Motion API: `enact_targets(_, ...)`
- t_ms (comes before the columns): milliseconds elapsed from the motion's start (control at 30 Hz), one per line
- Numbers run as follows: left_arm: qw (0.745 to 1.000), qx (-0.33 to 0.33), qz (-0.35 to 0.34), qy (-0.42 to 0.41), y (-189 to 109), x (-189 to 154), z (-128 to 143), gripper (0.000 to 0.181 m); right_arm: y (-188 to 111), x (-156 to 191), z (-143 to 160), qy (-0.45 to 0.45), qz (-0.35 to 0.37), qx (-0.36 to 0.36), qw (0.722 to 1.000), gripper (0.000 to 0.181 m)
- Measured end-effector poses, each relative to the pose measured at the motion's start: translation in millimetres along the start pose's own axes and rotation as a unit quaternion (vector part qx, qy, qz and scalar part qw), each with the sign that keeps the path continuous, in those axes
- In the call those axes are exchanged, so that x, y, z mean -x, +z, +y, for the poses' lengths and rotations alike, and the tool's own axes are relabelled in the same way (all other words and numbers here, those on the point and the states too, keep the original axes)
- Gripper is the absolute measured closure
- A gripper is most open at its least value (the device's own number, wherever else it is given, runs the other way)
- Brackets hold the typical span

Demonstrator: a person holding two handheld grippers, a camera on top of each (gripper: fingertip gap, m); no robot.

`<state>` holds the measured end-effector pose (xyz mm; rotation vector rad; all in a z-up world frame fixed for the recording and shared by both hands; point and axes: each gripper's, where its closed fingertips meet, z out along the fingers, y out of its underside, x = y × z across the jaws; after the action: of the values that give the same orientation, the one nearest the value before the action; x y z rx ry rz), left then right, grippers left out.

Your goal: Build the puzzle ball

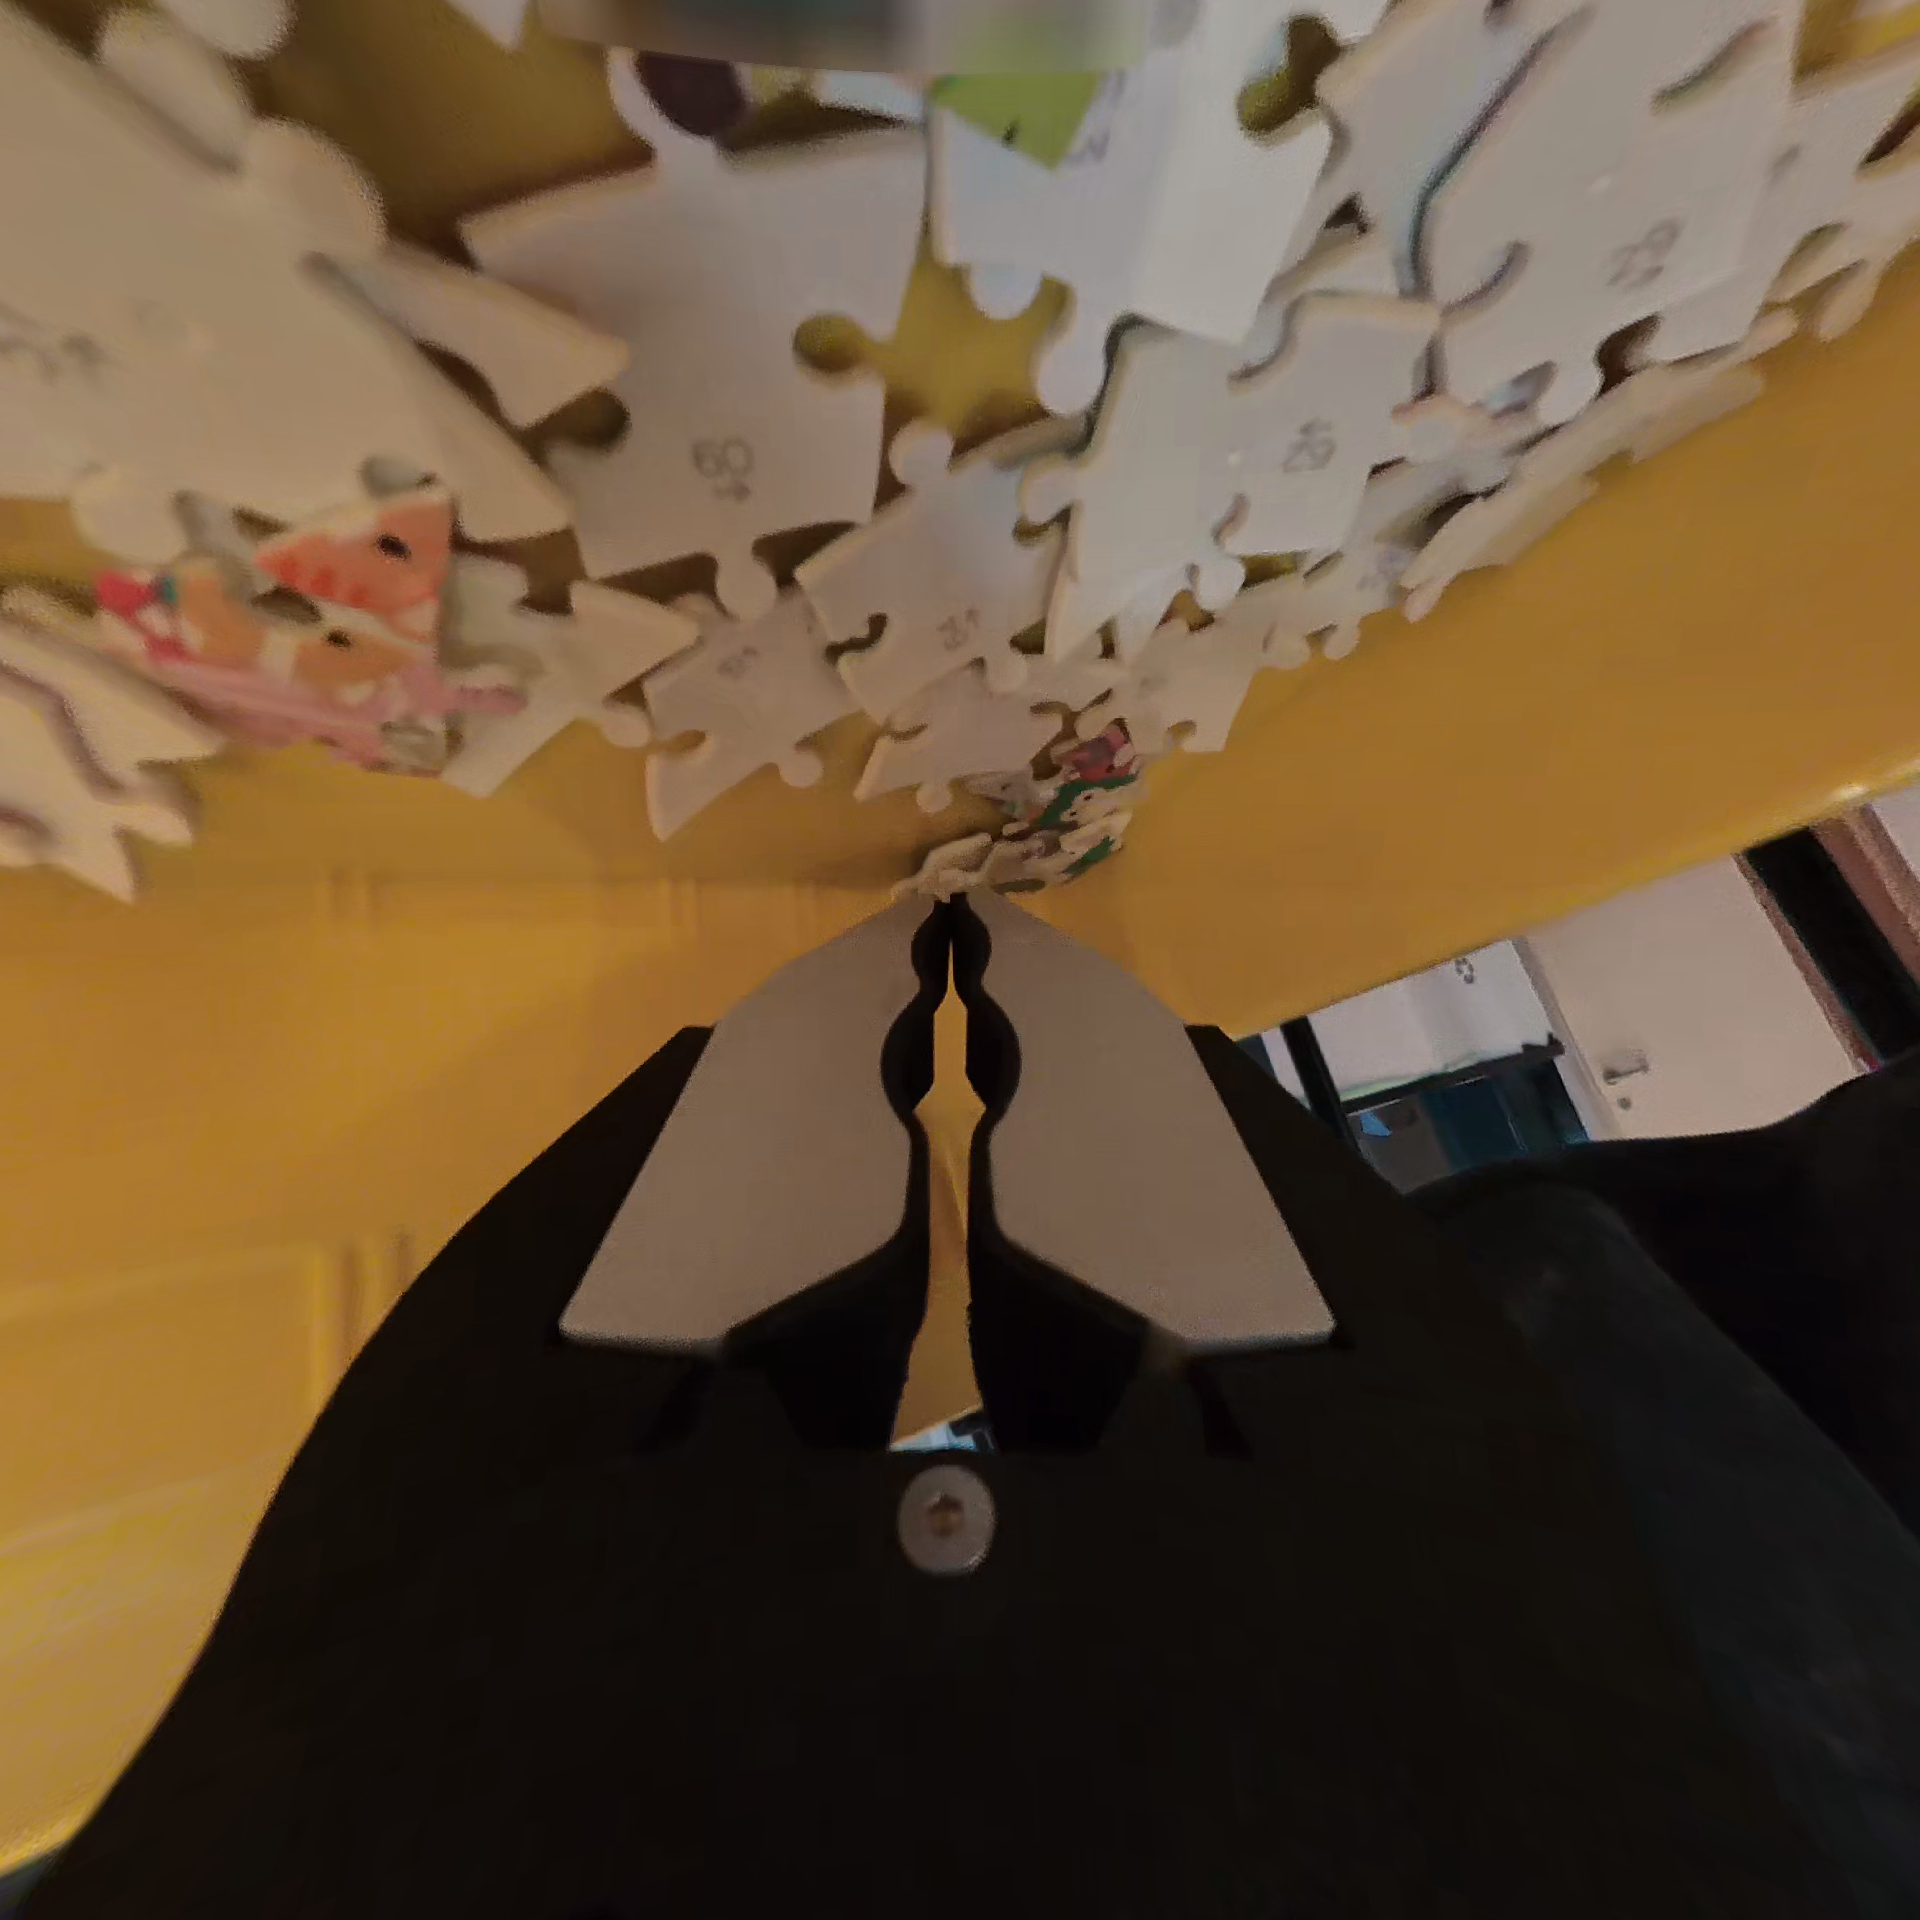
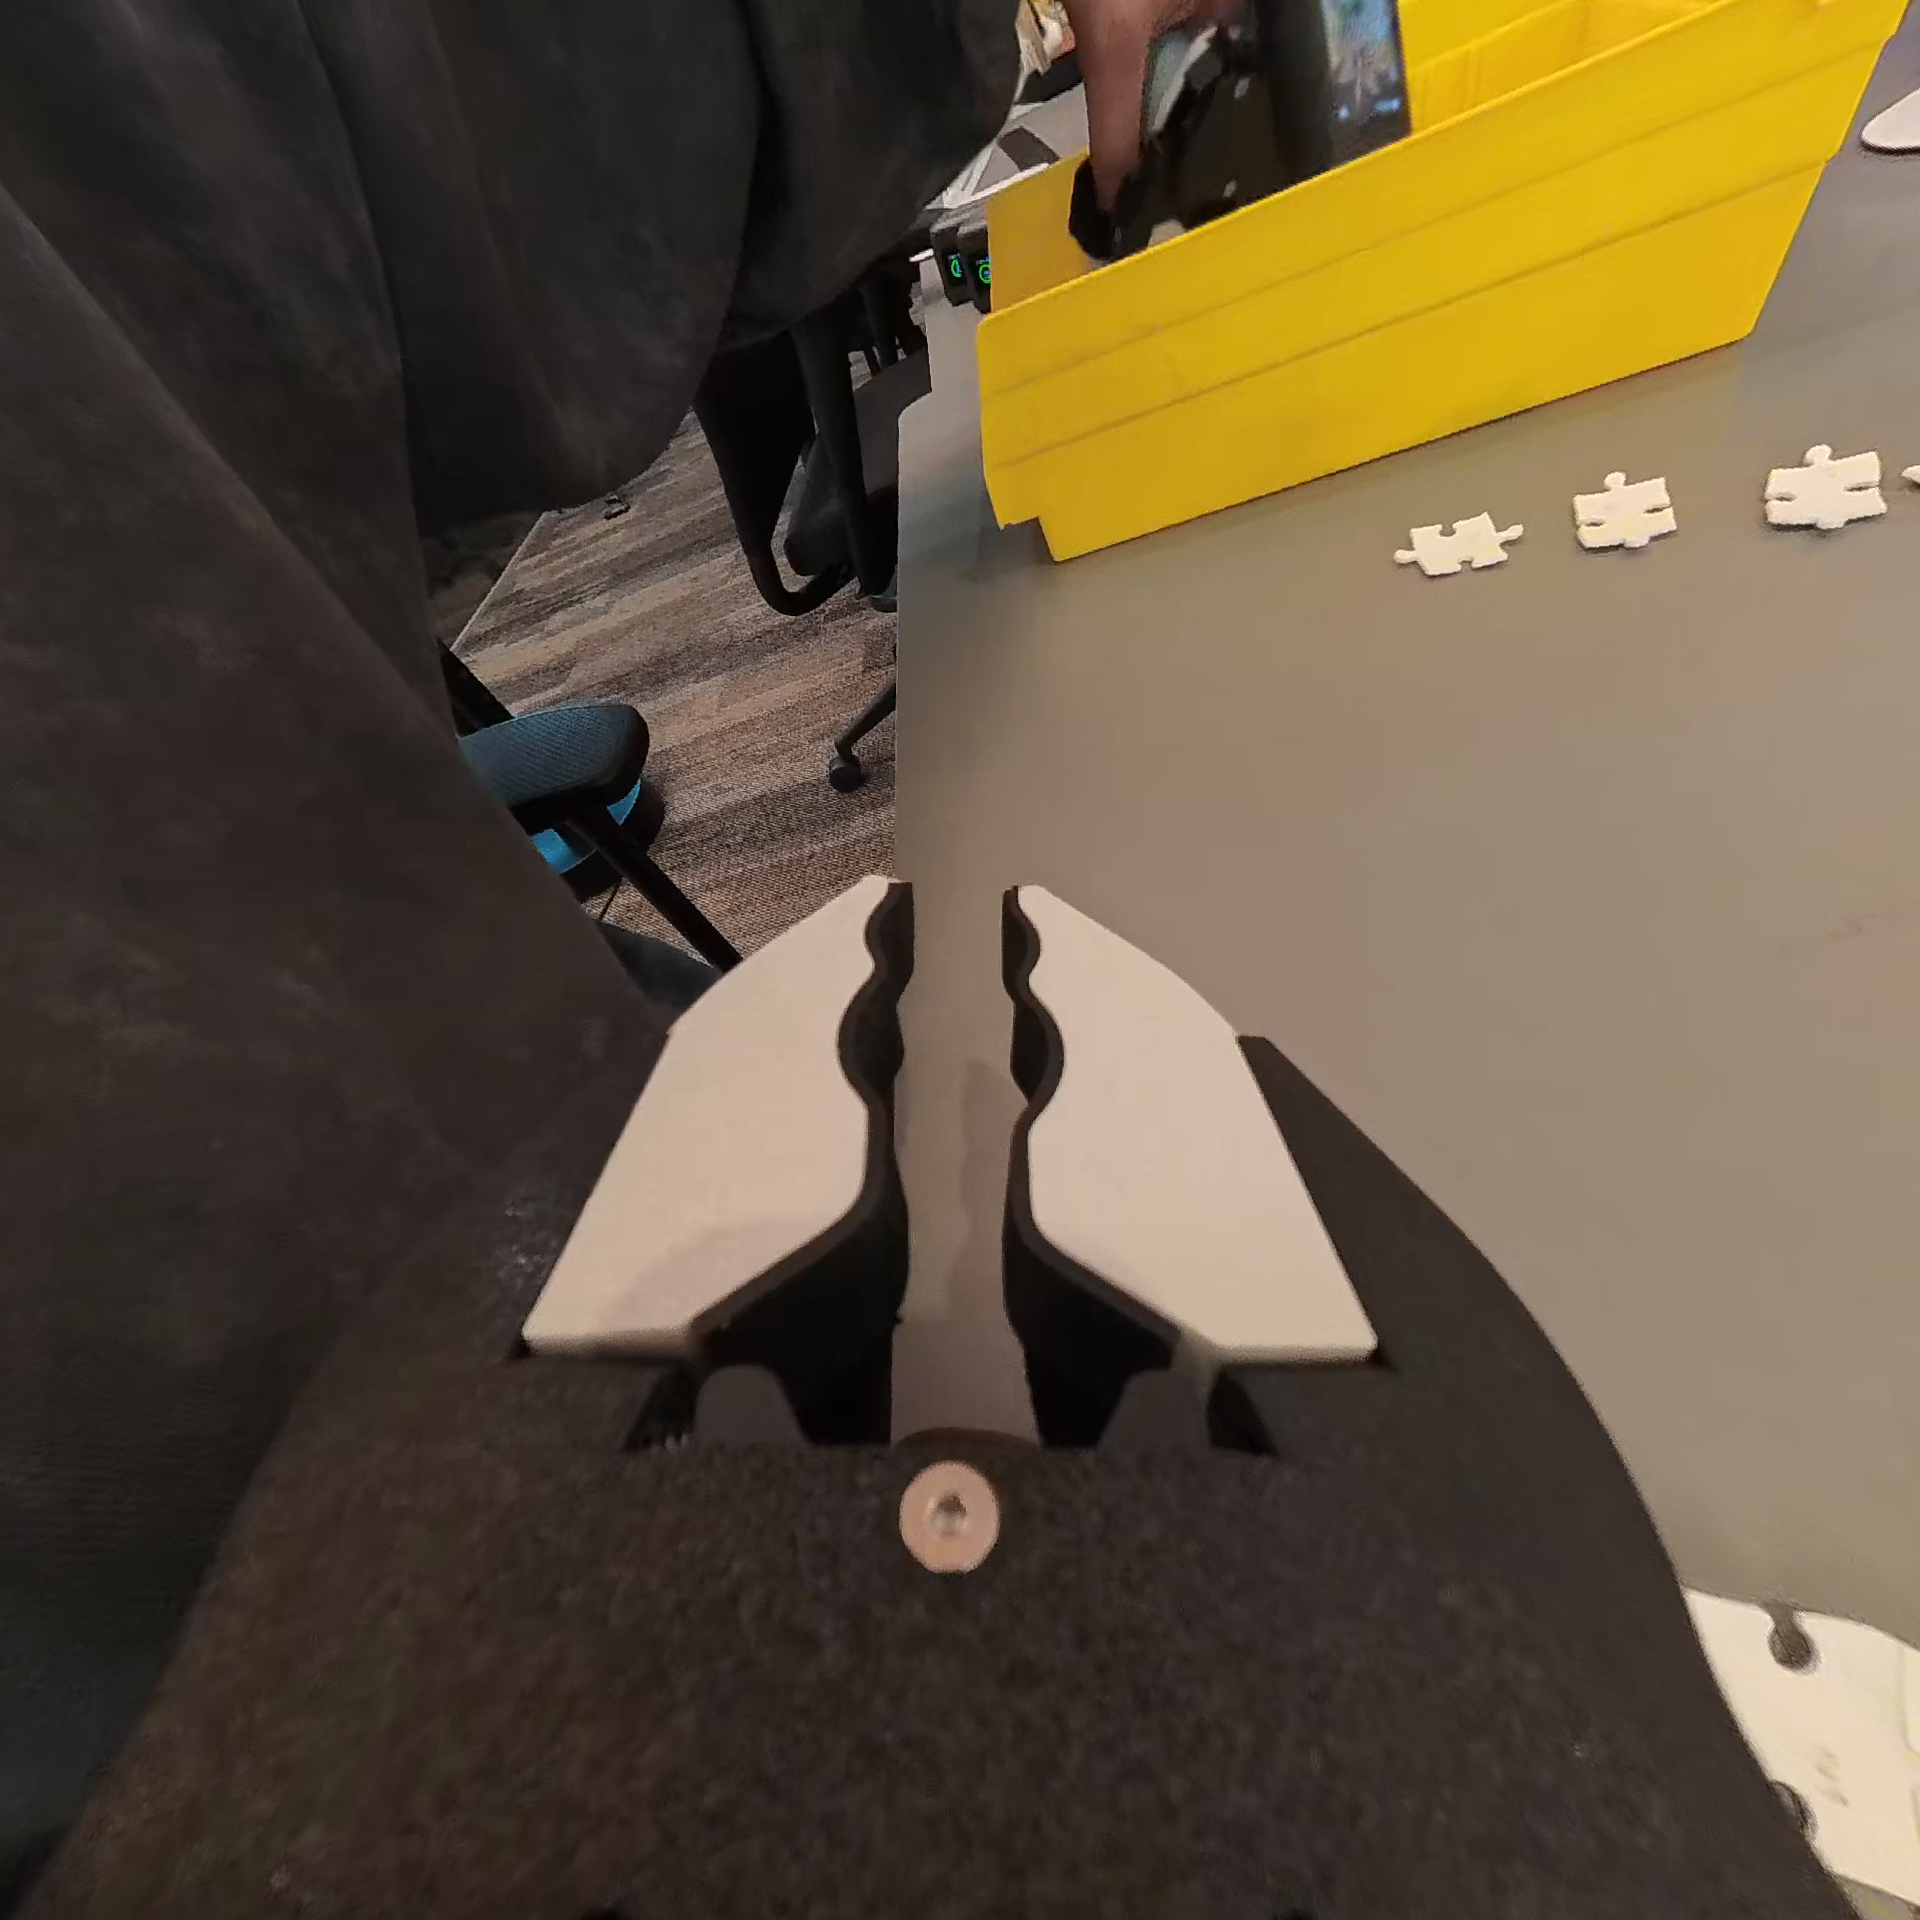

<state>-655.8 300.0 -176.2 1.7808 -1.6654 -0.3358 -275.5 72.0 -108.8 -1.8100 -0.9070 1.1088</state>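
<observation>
In the left wrist view my left gripper [image 1: 951, 906] reaches into a yellow bin [image 1: 312, 1039] that holds several white puzzle pieces [image 1: 717, 416], most lying blank side up. Its fingers are shut, and the tips pinch the near edge of a small puzzle piece with green and pink print [image 1: 1039, 831]. My right gripper [image 2: 956, 904] hovers over the grey table [image 2: 1351, 935] near its left edge, jaws slightly apart with nothing between them. The right wrist view shows the left gripper [image 2: 1195, 156] far off, in a hand, dipped into the bin [image 2: 1351, 343].
Three loose white pieces [image 2: 1460, 545] [image 2: 1624, 509] [image 2: 1823, 494] lie in a row on the table in front of the bin. A white joined puzzle part [image 2: 1829, 1745] shows at the bottom right. A dark sleeve [image 2: 260, 727] fills the left side, with chairs [image 2: 561, 758] on carpet beyond the table edge. About 45 cm separates my left fingertips from my right.
</observation>
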Motion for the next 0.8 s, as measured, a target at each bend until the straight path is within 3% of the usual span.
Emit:
enact_targets(167, 0.999, -0.045, 0.007, -0.027, -13.3, -4.7, 1.0, 0.181, 0.3, 2.0, 0.0, -0.006, 0.003, 0.003, 1.0, 0.165)
enact_targets(267, 0.995, -0.049, 0.05, -0.074, -8.3, -17.1, 3.3, 0.156, 1.3, 4.4, 1.8, -0.009, 0.001, 0.01, 1.0, 0.165)
enact_targets(333, 0.992, -0.043, 0.07, -0.099, -2.4, -25.1, 5.8, 0.154, 2.2, 6.0, 2.8, -0.013, -0.001, 0.015, 1.0, 0.165)
enact_targets(467, 0.993, -0.057, 0.023, -0.103, 10.5, -20.6, 0.0, 0.144, 3.4, 8.8, 3.9, -0.02, -0.003, 0.02, 1.0, 0.165)
enact_targets(567, 0.995, -0.023, -0.017, -0.098, 18.7, -15.6, 2.8, 0.145, 3.6, 9.9, 5.0, -0.021, -0.003, 0.023, 1.0, 0.165)
enact_targets(700, 0.995, -0.009, -0.028, -0.091, 18.6, -15.8, 3.1, 0.149, 3.7, 11.9, 6.1, -0.027, -0.002, 0.03, 0.999, 0.166)
enact_targets(800, 0.994, -0.037, -0.041, -0.092, 8.7, -9.3, -2.5, 0.151, 3.8, 13.5, 5.8, -0.03, -0.002, 0.032, 0.999, 0.165)
